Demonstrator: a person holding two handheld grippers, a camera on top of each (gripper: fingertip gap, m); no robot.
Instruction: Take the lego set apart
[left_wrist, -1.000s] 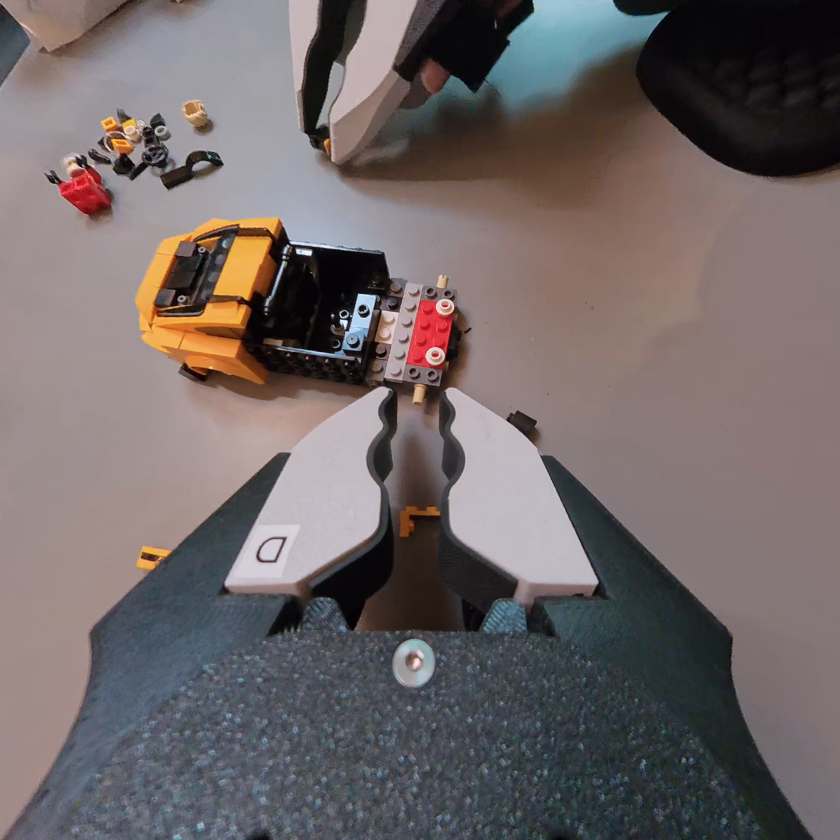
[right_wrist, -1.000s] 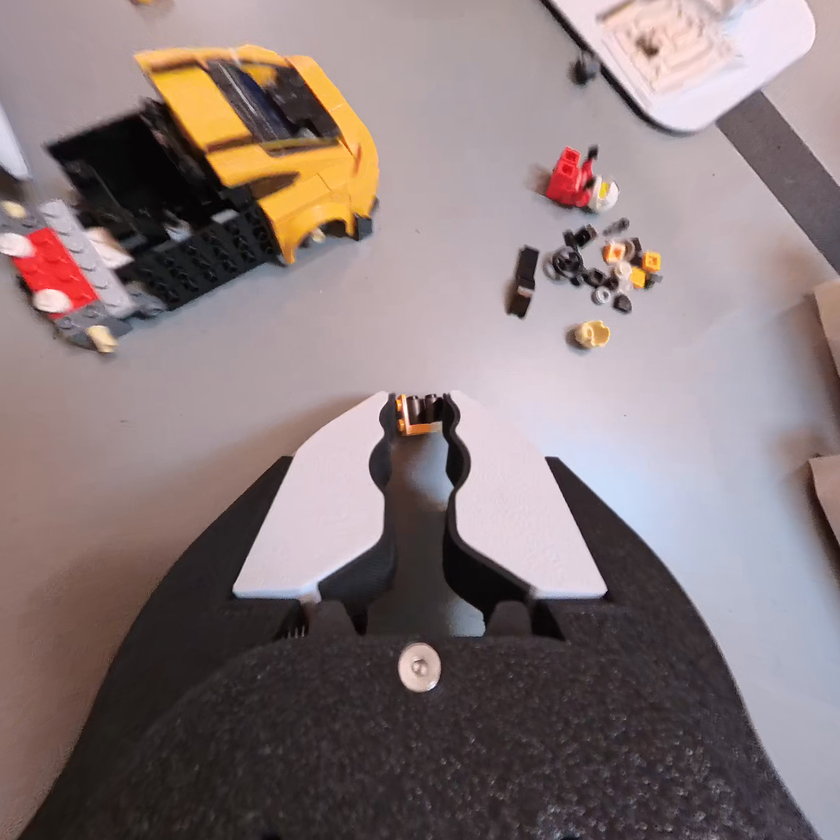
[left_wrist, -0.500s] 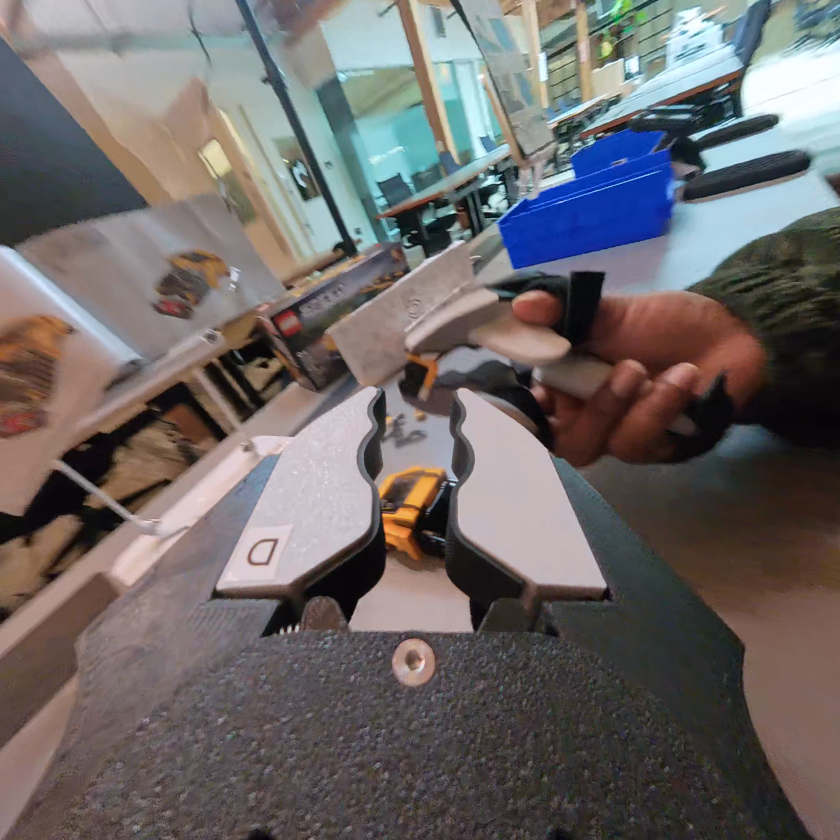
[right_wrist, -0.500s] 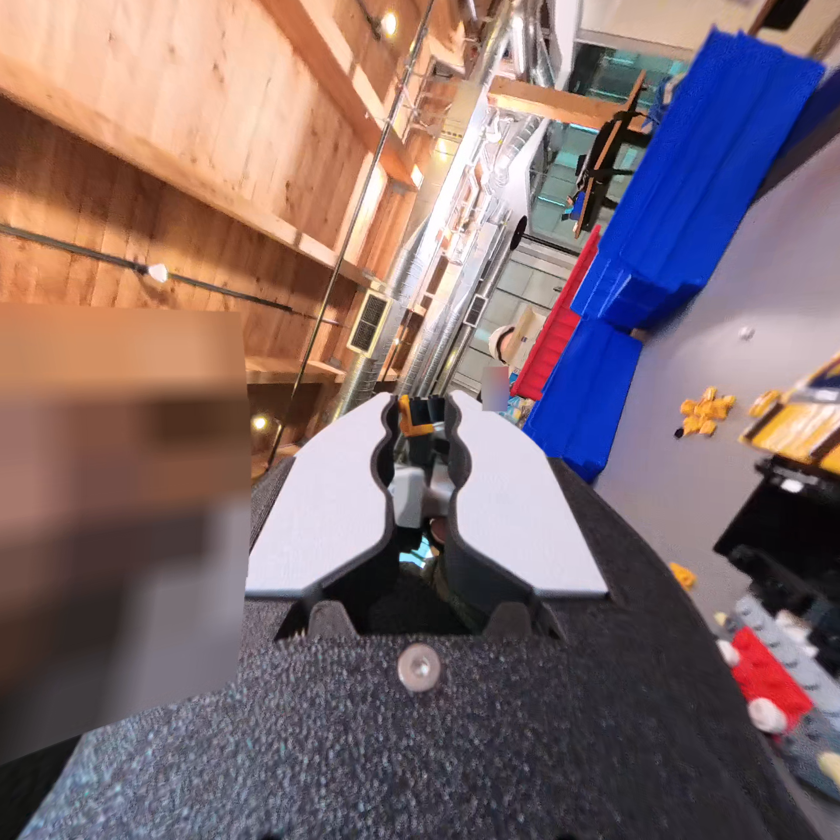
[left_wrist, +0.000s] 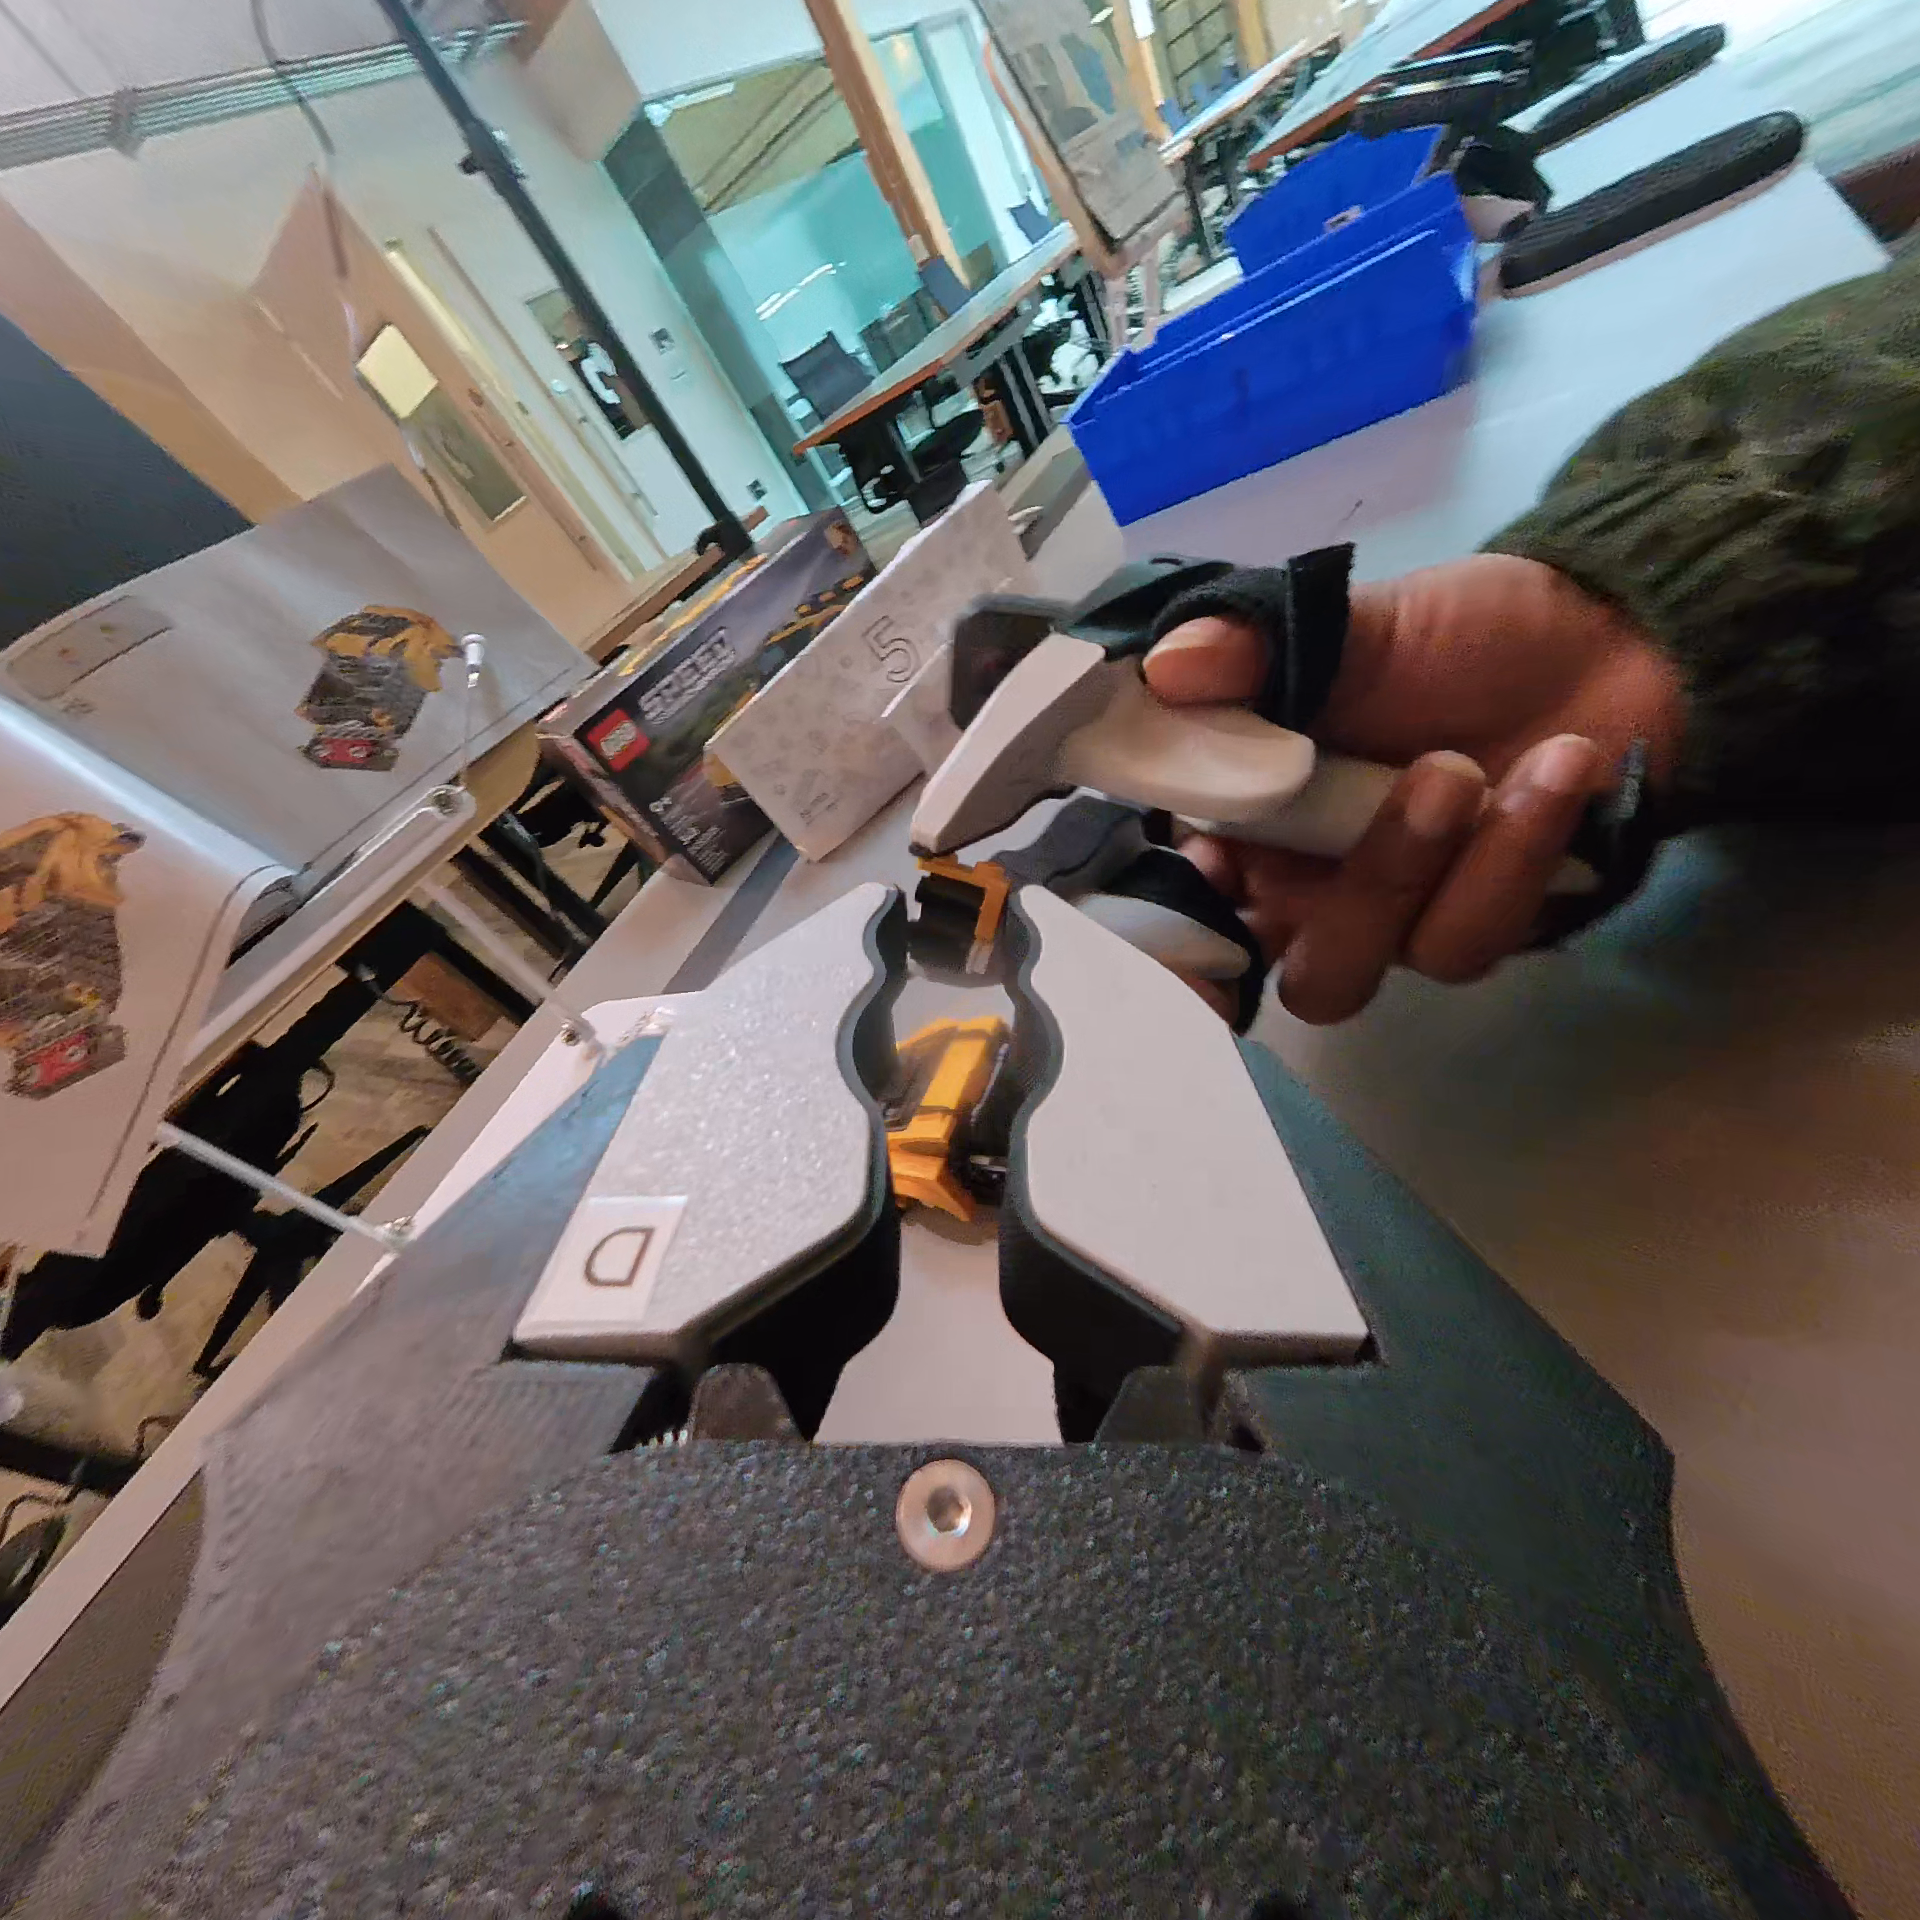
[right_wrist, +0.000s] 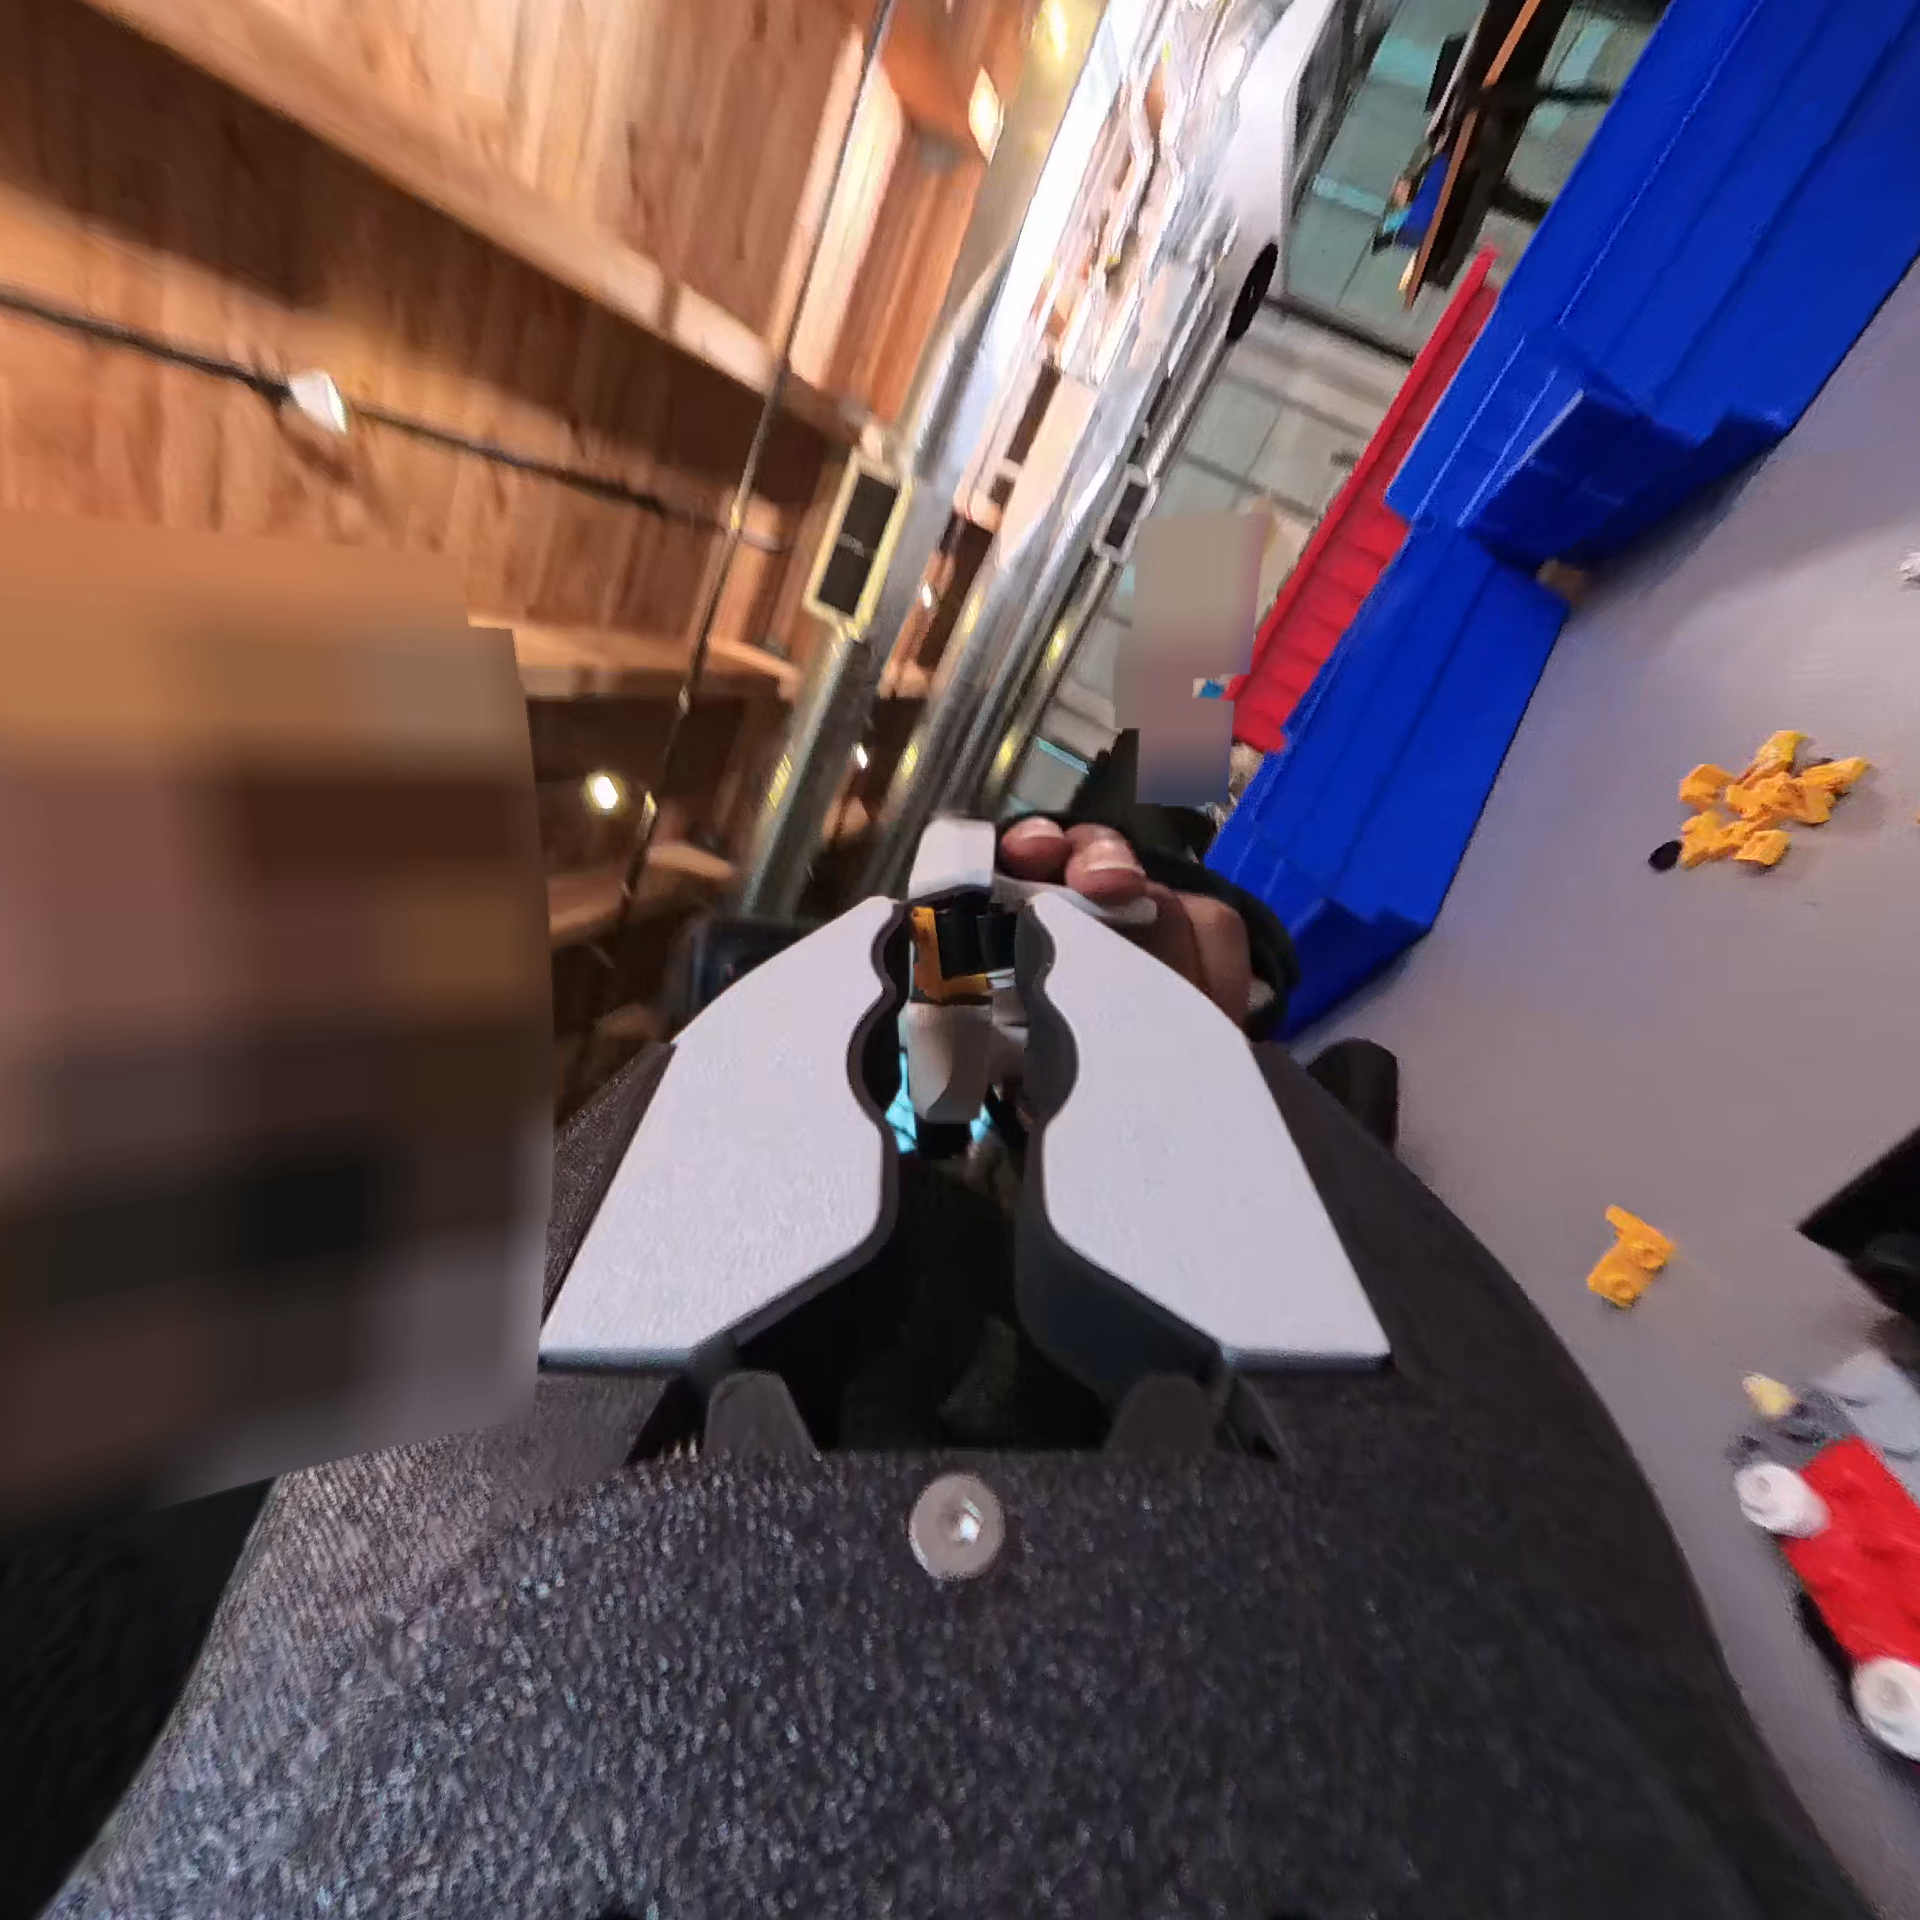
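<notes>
Left gripper (left_wrist: 954, 925) fingers narrow, tips either side of a small orange-and-black lego piece (left_wrist: 954, 914); contact on both sides not clear, so can't tell if it's actually clamped. Right gripper (right_wrist: 961, 935) fingers narrow and closed on that same piece (right_wrist: 951, 948), held at the tips. In the left wrist view the right gripper's white finger (left_wrist: 997, 748) sits on top of the piece, with the person's right hand (left_wrist: 1455, 790) wrapped around the handle, dark green sleeve (left_wrist: 1766, 540) behind. In the right wrist view the left hand's fingertips (right_wrist: 1081, 868) show just past the tips.

Both grippers raised off the grey table (left_wrist: 1558, 1195), tip to tip. Yellow lego car (left_wrist: 940, 1112) lies on the table below, seen through the left finger gap. Right wrist view: red-and-grey chassis section (right_wrist: 1860, 1548) at lower right edge, one loose orange piece (right_wrist: 1629, 1268) near it, small heap of orange pieces (right_wrist: 1766, 800) farther off. Blue bins (right_wrist: 1558, 520) beyond the heap. Left wrist view: lego box (left_wrist: 717, 717) and a white numbered bag (left_wrist: 862, 707) at the far table edge.
</notes>
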